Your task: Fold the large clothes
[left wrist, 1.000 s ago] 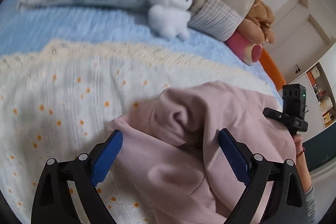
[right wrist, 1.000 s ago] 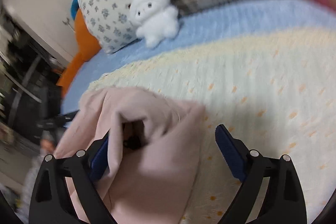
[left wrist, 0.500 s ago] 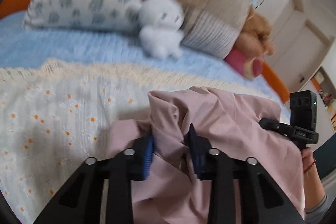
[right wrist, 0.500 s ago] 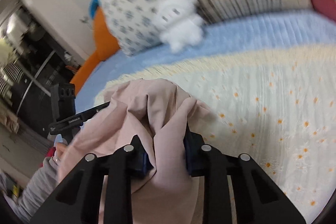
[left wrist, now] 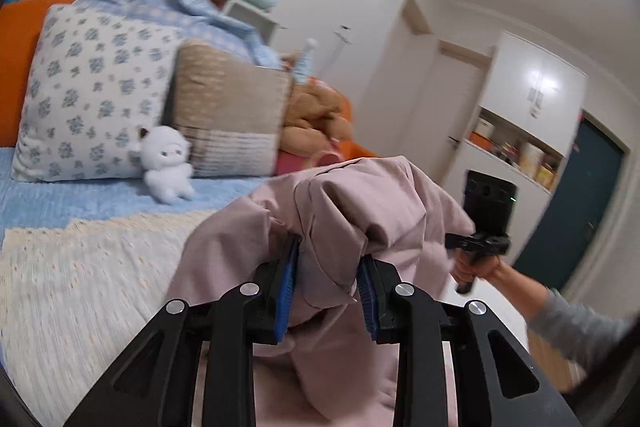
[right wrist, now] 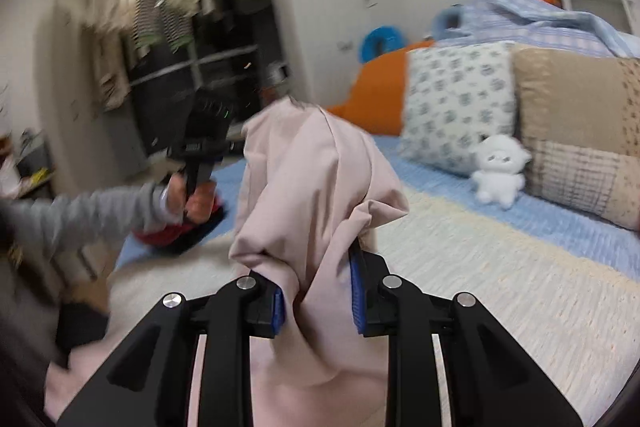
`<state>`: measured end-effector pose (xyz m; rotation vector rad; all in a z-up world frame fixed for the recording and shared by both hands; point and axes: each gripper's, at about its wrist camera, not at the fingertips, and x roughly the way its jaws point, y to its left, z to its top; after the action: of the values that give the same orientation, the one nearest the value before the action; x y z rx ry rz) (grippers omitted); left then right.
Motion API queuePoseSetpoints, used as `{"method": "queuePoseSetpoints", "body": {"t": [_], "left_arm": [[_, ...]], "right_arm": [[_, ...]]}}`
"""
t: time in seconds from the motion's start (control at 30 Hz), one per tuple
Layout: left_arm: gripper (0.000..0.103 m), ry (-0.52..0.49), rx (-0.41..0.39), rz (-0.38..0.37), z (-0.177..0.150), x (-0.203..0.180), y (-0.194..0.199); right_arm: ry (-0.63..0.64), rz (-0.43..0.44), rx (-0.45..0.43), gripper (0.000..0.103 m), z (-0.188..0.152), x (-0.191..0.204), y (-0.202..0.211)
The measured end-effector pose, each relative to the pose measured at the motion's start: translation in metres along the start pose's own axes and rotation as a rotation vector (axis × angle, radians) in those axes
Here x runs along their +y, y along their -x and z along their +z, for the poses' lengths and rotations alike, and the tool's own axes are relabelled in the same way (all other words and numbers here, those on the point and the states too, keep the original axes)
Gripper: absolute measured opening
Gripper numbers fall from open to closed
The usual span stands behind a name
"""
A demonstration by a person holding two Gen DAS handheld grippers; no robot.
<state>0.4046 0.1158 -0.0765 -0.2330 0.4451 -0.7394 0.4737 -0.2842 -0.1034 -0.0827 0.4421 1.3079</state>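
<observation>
The left tool point(left wrist: 328, 283) is squeezed tight on a bunch of the pink cloth point(left wrist: 360, 203), and the right tool point(right wrist: 318, 291) is squeezed tight on another bunch of the same pink cloth point(right wrist: 304, 179). Both tools closed on it just now, and both hold it up in the air above the bed point(left wrist: 80, 267). The blue pads point(left wrist: 286, 291) bite a thick lump, not a flat edge, so I think some layers could slide out and the cloth could drop. Each tool may hold the wrong spot, so the cloth could hang crooked and fold badly. A big swing could knock the little white toy point(left wrist: 166, 169) by the pillows point(left wrist: 92, 95). The cloth looks soft, thin and wrinkly. It puffs up over the pads and hangs down in loose folds. Most of it is hidden below the tools, so its shape is hard to tell.
</observation>
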Motion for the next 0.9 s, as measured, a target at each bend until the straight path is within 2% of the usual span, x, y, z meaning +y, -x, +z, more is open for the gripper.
{"method": "queuePoseSetpoints", "body": {"t": [0.13,0.23,0.37,0.47,0.57,0.67,0.73,0.83,0.87,0.9], "left_arm": [[0.033,-0.009,0.077,-0.026,-0.044,-0.036,0.021],[0.033,-0.023,0.198,-0.013,-0.091,-0.056,0.023],[0.033,-0.033,0.351,0.021,-0.146,-0.059,0.010],[0.033,-0.044,0.398,0.049,-0.175,-0.054,-0.002],[0.035,-0.052,0.389,0.059,-0.187,-0.054,-0.003],[0.041,-0.107,0.429,0.098,-0.197,-0.070,0.001],[0.051,-0.111,0.464,0.115,-0.197,-0.081,0.010],[0.053,-0.103,0.489,0.114,-0.189,-0.101,0.041],[0.054,-0.114,0.481,0.115,-0.182,-0.110,0.054],[0.062,-0.112,0.466,0.103,-0.175,-0.115,0.063]], "right_arm": [[0.025,0.031,0.096,0.025,-0.035,0.044,0.008],[0.019,0.032,0.187,0.026,-0.067,0.064,0.007],[0.001,0.033,0.247,0.026,-0.103,0.077,0.002],[0.018,0.023,0.273,0.026,-0.128,0.084,-0.006],[0.098,-0.011,0.277,0.028,-0.149,0.095,-0.008],[0.181,-0.074,0.283,0.032,-0.159,0.108,-0.007],[0.219,-0.120,0.308,0.034,-0.156,0.121,-0.003],[0.245,-0.154,0.342,0.042,-0.144,0.142,0.014],[0.230,-0.142,0.338,0.053,-0.139,0.146,0.021],[0.193,-0.099,0.300,0.065,-0.130,0.152,0.035]]}}
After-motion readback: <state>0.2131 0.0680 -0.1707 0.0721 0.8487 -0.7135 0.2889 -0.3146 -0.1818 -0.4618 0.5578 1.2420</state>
